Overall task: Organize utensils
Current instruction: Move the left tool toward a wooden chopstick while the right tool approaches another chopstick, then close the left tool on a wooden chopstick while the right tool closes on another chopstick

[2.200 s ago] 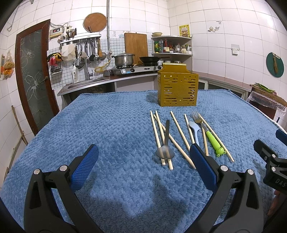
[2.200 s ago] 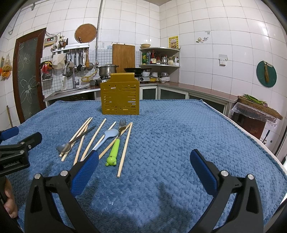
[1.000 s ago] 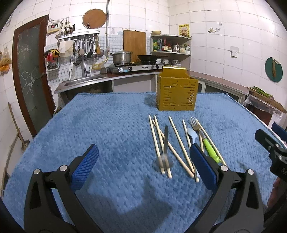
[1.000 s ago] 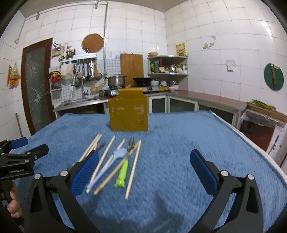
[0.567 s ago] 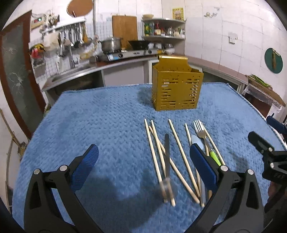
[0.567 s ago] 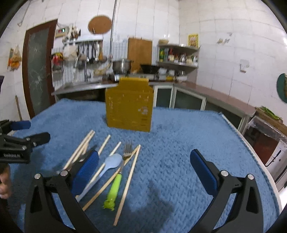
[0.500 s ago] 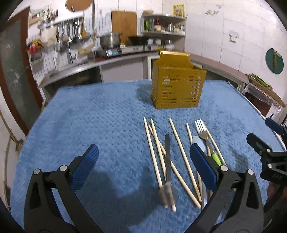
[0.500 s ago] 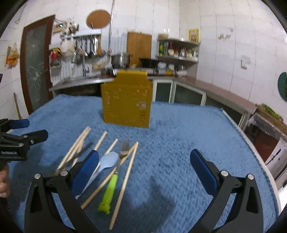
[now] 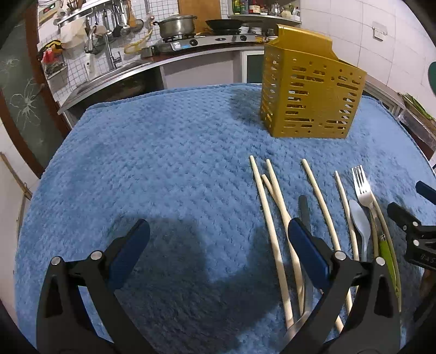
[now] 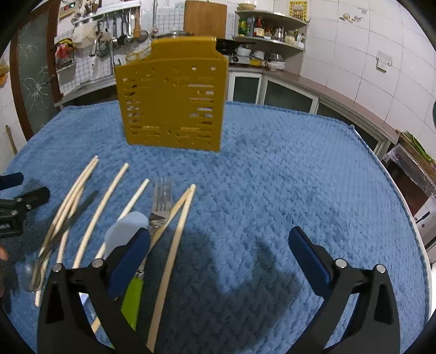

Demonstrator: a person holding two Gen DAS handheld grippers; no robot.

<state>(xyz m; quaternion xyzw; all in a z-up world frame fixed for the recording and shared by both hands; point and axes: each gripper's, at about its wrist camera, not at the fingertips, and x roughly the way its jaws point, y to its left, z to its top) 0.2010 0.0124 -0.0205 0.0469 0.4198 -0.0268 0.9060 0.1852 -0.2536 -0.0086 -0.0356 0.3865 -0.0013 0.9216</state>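
A perforated yellow utensil holder [image 9: 308, 95] [image 10: 171, 100] stands upright on the blue cloth [image 9: 163, 168] [image 10: 286, 177]. In front of it lie several wooden chopsticks [image 9: 265, 212] [image 10: 177, 234], a green-handled fork [image 9: 362, 188] [image 10: 162, 198], a pale spoon [image 9: 359, 220] [image 10: 125, 231] and a dark-handled metal spoon [image 9: 303, 209] [image 10: 27, 272]. My left gripper [image 9: 216, 231] is open above bare cloth, its right finger over the leftmost chopsticks. My right gripper [image 10: 216, 242] is open, its left finger over the pale spoon and fork handle. Neither holds anything.
Each gripper shows at the edge of the other's view, the right one [image 9: 414, 228] and the left one [image 10: 19, 204]. A kitchen counter with sink, stove and pots [image 9: 174, 24] runs behind the table. The table edge [image 10: 408, 212] curves at the right.
Both grippers have moved forward and tipped down toward the utensils, which now look larger and nearer. Both stay open; no utensil has moved.
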